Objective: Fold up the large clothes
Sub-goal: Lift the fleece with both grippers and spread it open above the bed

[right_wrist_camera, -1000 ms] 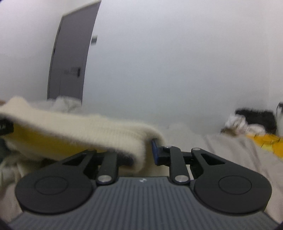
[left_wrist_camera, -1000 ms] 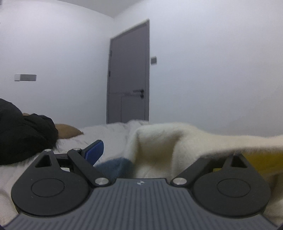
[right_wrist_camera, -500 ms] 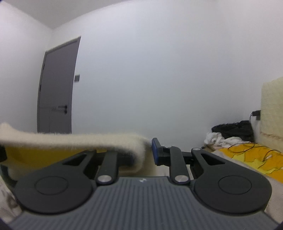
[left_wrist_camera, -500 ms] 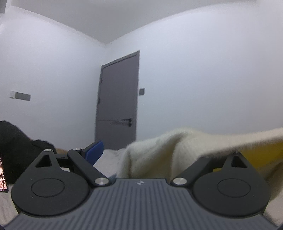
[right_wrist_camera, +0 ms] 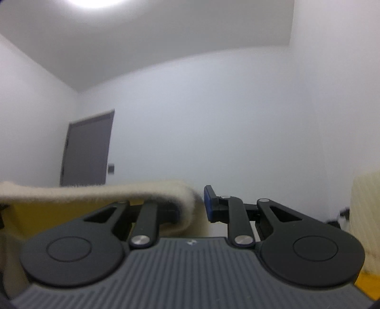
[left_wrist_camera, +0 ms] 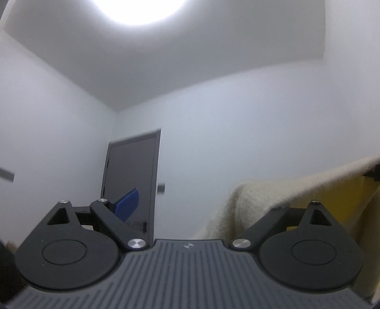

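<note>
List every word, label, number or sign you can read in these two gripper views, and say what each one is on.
No readable text in either view.
Left gripper body: a small pale emblem near its front edge, a mark, not letters.
Right gripper body: the same small emblem, too small to make out.
Door: no sign or number shows.
Small plate on the wall beside the door: blurred, nothing legible.
Cream garment: no tag or print visible.

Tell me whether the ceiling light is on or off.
On. The ceiling light shows as a bright white glare at the top of both wrist views, so strong that its own outline is washed out.
</note>
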Tool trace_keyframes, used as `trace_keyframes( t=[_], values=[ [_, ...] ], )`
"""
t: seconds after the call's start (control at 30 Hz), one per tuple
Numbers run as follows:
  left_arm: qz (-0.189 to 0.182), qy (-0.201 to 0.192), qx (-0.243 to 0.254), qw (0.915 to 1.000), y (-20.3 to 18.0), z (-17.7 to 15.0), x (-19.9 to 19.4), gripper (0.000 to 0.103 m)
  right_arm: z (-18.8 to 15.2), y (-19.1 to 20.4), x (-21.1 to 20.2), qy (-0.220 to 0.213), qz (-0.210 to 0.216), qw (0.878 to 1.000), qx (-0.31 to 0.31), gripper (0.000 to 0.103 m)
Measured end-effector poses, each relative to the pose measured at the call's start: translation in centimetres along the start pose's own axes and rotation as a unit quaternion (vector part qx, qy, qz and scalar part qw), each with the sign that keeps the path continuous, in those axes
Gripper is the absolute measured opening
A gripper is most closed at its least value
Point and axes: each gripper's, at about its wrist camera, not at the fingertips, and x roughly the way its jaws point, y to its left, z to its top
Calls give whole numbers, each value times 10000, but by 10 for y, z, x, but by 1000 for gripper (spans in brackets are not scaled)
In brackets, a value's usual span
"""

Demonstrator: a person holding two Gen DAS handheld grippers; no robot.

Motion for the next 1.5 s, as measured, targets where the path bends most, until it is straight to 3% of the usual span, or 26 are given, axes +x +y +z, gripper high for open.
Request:
trace_keyframes(
  t=[0.17, 0.3, 0.43, 0.53, 0.67, 0.8, 0.93, 1.13, 1.23, 1.33, 1.4, 1.5],
  values=[
    [-215, -227, -187, 9993, 4, 85, 26, 97, 82, -4, 21, -362, 181, 9992, 47, 22],
    [-376, -234, -362, 9984, 3, 134, 56, 101, 133, -6, 45, -529, 287, 9982, -33, 22],
    [-440, -13, -364, 9984, -12, 142, 96, 103, 154, -6, 91, -289, 312, 9989, -176, 22],
    [-515, 506, -497, 9961, -26, 110, 140, 103, 137, -9, 128, 182, 300, 9992, -211, 22],
    [-513, 1155, -533, 9905, -50, 40, 196, 103, 68, -12, 197, 909, 179, 9952, -310, 22],
    [-441, 1733, -391, 9831, -78, -55, 260, 103, -22, -16, 272, 1415, 69, 9891, -404, 22],
    [-404, 2162, -257, 9752, -98, -180, 329, 103, -129, -19, 358, 1891, -8, 9812, -398, 22],
    [-361, 2792, -149, 9594, -124, -377, 412, 103, -322, -16, 466, 2553, -76, 9663, -317, 22],
    [-402, 3265, -150, 9442, -129, -467, 433, 103, -409, -13, 498, 2716, -85, 9617, -363, 22],
    [-523, 3694, -139, 9277, -132, -540, 451, 103, -471, -15, 517, 2999, -118, 9534, -311, 22],
    [-591, 3904, -89, 9187, -136, -586, 463, 103, -494, -15, 520, 3234, -142, 9456, -312, 22],
    [-637, 4218, -293, 9040, -129, -617, 469, 103, -523, -24, 518, 3480, -163, 9370, -253, 22]
  ],
)
